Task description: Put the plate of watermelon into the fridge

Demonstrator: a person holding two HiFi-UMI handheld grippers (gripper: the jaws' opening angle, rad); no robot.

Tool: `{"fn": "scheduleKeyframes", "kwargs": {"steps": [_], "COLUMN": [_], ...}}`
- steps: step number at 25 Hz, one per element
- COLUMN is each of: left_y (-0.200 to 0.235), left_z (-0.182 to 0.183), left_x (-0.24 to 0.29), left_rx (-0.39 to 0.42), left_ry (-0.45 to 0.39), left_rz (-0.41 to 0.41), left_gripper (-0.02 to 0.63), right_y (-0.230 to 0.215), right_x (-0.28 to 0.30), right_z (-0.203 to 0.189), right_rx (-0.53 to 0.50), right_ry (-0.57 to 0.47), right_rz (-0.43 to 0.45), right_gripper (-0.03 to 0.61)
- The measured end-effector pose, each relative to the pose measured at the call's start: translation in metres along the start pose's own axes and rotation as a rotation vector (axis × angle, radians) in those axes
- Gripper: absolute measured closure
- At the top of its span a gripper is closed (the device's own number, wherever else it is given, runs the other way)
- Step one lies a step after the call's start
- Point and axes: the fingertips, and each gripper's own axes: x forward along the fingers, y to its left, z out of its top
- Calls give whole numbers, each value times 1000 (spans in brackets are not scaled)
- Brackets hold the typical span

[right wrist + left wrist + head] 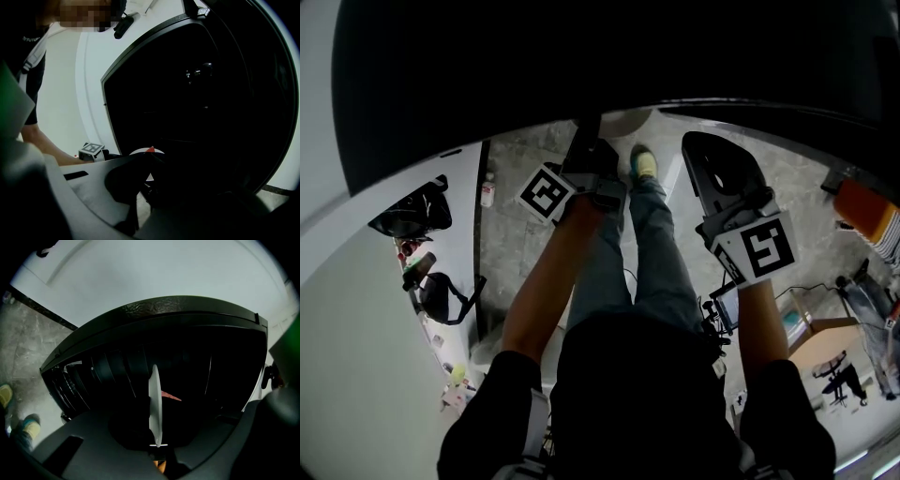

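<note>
Your left tool (158,446) clamps the rim of a thin white plate (154,399), held just in front of the black fridge (154,310). A red watermelon slice (171,396) shows on the plate's face, which you see edge-on. Carry the plate in level and slowly, rim clear of the shelves; the fruit is probably wet and could slide. Your right tool (150,161) hangs near the fridge's dark front. Its jaws are lost in shadow, so you cannot tell whether they are apart.

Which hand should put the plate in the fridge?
Left. Its gripper is shut on the plate with the watermelon, and the fridge is open right ahead of it. The right gripper has no plate.
</note>
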Motion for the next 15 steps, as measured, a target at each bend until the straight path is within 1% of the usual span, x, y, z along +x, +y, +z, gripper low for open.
{"fn": "scheduleKeyframes", "kwargs": {"steps": [5, 8, 12, 15], "left_y": [5, 9, 16, 25], "left_z": [6, 7, 14, 18], "left_x": [11, 17, 21, 26], "left_rx": [-25, -31, -35, -7], "left_ry": [-33, -40, -60, -64], "left_rz": [-7, 7, 14, 38], "left_gripper": [583, 583, 583, 584], "right_y": [0, 0, 7, 9], "right_x": [-1, -3, 1, 3], "right_z": [-2, -3, -2, -1], "right_rx": [5, 8, 6, 6], "right_ry": [3, 10, 6, -1], "right_rz": [-2, -1, 21, 26], "right_gripper": [572, 572, 572, 572]}}
